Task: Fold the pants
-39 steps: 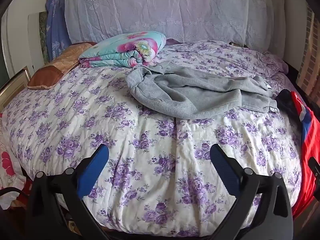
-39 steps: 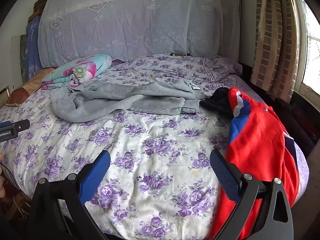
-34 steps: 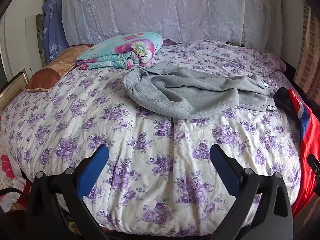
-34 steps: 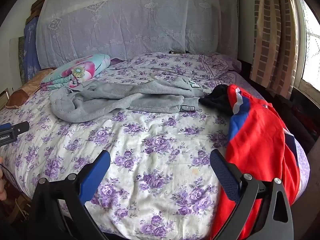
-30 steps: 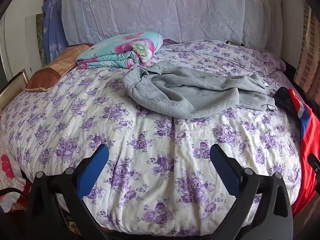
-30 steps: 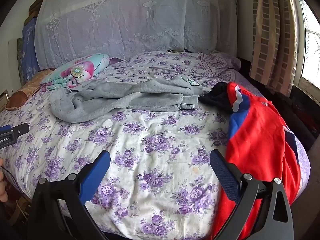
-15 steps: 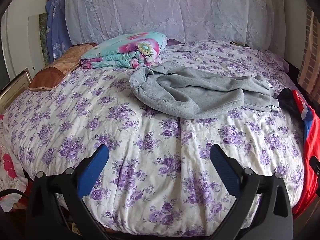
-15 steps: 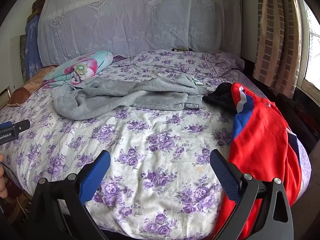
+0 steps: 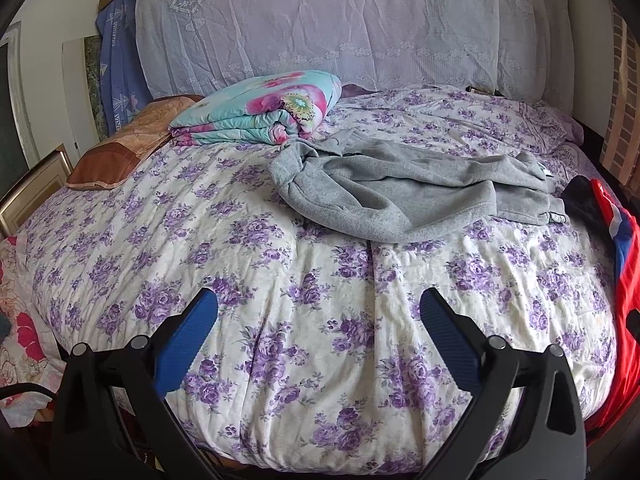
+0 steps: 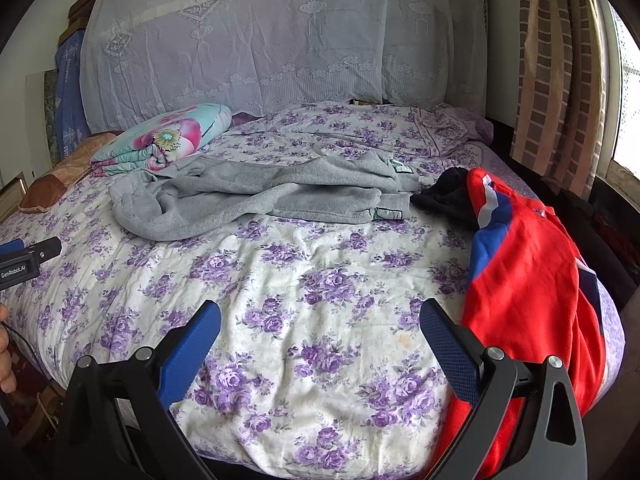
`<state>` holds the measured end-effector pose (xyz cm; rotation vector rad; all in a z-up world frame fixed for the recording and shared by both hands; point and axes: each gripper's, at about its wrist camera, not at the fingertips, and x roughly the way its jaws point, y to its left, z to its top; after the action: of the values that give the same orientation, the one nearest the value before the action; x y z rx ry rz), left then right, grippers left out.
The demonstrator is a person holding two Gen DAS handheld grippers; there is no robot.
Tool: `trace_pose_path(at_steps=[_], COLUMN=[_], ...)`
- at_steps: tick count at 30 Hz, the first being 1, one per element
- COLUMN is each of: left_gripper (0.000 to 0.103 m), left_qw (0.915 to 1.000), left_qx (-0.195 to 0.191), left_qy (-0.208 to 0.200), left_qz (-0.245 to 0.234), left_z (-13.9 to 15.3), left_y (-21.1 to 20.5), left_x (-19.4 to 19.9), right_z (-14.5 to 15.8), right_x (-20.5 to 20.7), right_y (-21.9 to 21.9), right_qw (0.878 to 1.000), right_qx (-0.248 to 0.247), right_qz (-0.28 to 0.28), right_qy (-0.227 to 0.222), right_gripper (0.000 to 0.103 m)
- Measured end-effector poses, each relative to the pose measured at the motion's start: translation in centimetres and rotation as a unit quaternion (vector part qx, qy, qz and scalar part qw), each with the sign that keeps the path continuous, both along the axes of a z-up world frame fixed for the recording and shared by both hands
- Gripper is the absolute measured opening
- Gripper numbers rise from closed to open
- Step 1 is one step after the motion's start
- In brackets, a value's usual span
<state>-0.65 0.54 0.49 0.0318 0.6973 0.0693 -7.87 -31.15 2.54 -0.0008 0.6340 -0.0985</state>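
Grey fleece pants [image 9: 404,192] lie crumpled across the middle of a bed with a purple-flowered cover [image 9: 280,280]; they also show in the right wrist view [image 10: 260,196]. My left gripper [image 9: 318,320] is open and empty, held over the bed's near edge, well short of the pants. My right gripper [image 10: 320,328] is open and empty, also over the near edge. The left gripper's body shows at the left edge of the right wrist view [image 10: 28,258].
A red, blue and white garment [image 10: 532,288] lies on the bed's right side beside the pants, with black fabric [image 10: 444,198] at its top. A folded floral quilt [image 9: 260,110] and a brown pillow [image 9: 120,152] sit at the back left. A curtain [image 10: 560,72] hangs at right.
Both grippers have shifted slightly and stayed open. The pants have not moved.
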Motion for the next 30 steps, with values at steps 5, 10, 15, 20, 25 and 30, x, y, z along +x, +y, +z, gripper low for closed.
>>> trace_pose_path(at_steps=[5, 10, 15, 20, 25, 30], left_gripper=[0.099, 0.099, 0.099, 0.099, 0.099, 0.099], left_qw=[1.0000, 1.0000, 1.0000, 1.0000, 1.0000, 1.0000], left_qx=[0.000, 0.002, 0.001, 0.001, 0.000, -0.002], left_qy=[0.000, 0.000, -0.001, -0.001, -0.001, -0.002], left_qz=[0.001, 0.002, 0.004, 0.004, 0.005, 0.006], left_z=[0.02, 0.07, 0.07, 0.06, 0.08, 0.04], left_y=[0.15, 0.29, 0.52, 0.62, 0.66, 0.87], left_x=[-0.01, -0.11, -0.23, -0.25, -0.24, -0.39], right_z=[0.02, 0.01, 0.02, 0.02, 0.03, 0.09], right_x=[-0.17, -0.25, -0.28, -0.42, -0.45, -0.55], right_y=[-0.06, -0.02, 0.05, 0.24, 0.31, 0.59], right_qw=[1.000, 1.000, 1.000, 1.000, 1.000, 1.000], right_qx=[-0.001, -0.001, -0.001, -0.002, -0.002, -0.004], right_qz=[-0.001, 0.000, 0.000, 0.001, 0.001, 0.003], right_qy=[-0.003, -0.003, -0.003, -0.005, -0.005, -0.006], right_gripper=[0.100, 0.100, 0.100, 0.100, 0.100, 0.100])
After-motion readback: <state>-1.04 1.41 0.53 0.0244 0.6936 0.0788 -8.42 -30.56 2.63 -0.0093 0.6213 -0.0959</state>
